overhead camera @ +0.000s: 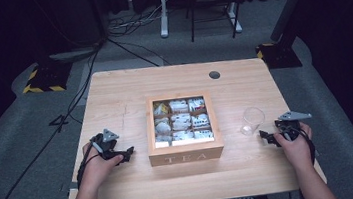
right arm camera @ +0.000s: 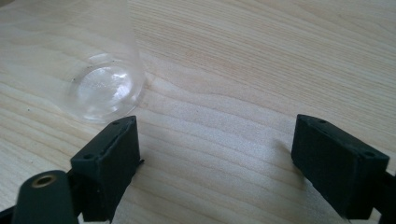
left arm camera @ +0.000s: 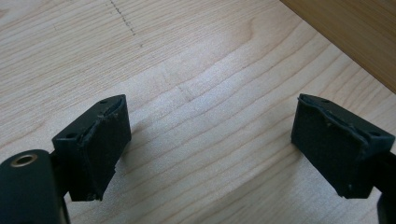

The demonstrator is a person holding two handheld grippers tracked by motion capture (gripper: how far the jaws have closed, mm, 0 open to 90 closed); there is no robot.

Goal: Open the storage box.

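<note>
The left gripper (overhead camera: 126,152) rests on the worktop (overhead camera: 113,94), jaws spread wide and empty, the wooden tea box (overhead camera: 186,154) just to its right. The box is open, 9 compartments of packets; what each holds is too small to read. Right of it stands a clear glass (overhead camera: 253,120), just ahead and left of the right gripper (overhead camera: 265,136), whose jaws also gape with nothing between. I judge the right hand nearer the glass.

A wooden tea box (overhead camera: 186,151) sat mid-table (overhead camera: 113,91), its compartments holding tea bags (overhead camera: 181,120). A clear glass (overhead camera: 253,120) stood upright just ahead of the right-hand tool, apart from the box.
</note>
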